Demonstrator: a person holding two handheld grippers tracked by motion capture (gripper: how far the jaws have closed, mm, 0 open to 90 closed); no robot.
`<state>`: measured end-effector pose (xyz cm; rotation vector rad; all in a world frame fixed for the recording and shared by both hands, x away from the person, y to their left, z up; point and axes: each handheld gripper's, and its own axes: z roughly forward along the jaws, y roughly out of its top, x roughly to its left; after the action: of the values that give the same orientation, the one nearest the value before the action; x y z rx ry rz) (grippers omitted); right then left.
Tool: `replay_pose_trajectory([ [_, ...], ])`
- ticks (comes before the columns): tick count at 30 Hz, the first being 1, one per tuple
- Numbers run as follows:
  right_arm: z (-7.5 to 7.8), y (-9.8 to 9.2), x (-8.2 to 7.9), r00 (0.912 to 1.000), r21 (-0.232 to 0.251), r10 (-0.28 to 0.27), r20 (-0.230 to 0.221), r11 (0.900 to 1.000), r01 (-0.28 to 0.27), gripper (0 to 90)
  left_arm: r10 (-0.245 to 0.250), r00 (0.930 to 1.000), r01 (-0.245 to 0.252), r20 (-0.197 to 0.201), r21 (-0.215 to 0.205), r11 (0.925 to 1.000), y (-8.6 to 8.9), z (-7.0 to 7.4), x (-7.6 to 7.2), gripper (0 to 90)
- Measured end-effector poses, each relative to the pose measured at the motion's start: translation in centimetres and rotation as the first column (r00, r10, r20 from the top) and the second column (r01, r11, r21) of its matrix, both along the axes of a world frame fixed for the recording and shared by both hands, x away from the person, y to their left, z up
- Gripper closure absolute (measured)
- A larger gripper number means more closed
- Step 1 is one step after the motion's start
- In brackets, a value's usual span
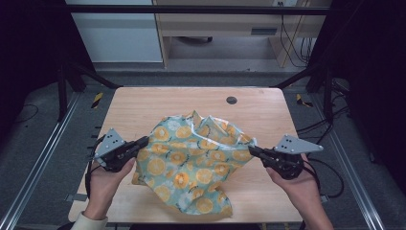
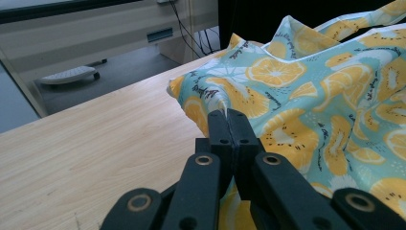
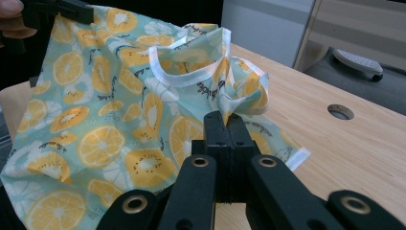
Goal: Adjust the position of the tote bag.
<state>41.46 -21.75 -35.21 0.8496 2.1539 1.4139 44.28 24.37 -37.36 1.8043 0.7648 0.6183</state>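
Pinching one orange-and-kiwi-print cloth [image 1: 194, 163] at opposite edges, the left hand-held gripper [image 1: 143, 142] and right hand-held gripper [image 1: 252, 150] hold it over the surface [image 1: 143, 105], its small printed writing unreadable.

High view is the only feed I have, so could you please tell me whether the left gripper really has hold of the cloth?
Observer: Yes. In the left gripper view, the left gripper has its jaws shut on a pinch of the cloth.
Operator: Thank you. And the right one?
Observer: The right gripper is shut on a bunched fold of cloth.
Operator: Is any edging close to that fold?
Observer: Yes, a white hem curves just above the right gripper's jaws.
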Motion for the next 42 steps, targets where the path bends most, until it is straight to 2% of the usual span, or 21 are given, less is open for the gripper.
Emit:
replay_pose_trajectory([
  [24, -0.5, 0.2, -1.1, 0.9999, 0.0, 0.015, -0.004, 1.0, -0.015, 90.0, -0.023, 0.9997, 0.023, -0.007, -0.024, 0.9994, 0.8, -0.5, -1.5, 90.0],
  [36, -0.8, -0.2, -2.3, 0.9999, 0.006, 0.014, -0.006, 1.0, -0.014, 90.0, -0.057, 0.9984, 0.057, 0.002, -0.037, 0.9977, 0.8, -0.3, -2.8, 90.0],
  [42, -1.5, -0.3, -3.2, 0.9997, 0.007, 0.01, -0.022, 1.0, -0.01, 90.0, -0.068, 0.9977, 0.068, 0.0, -0.042, 0.9968, 0.9, -0.4, -3.7, 90.0],
])
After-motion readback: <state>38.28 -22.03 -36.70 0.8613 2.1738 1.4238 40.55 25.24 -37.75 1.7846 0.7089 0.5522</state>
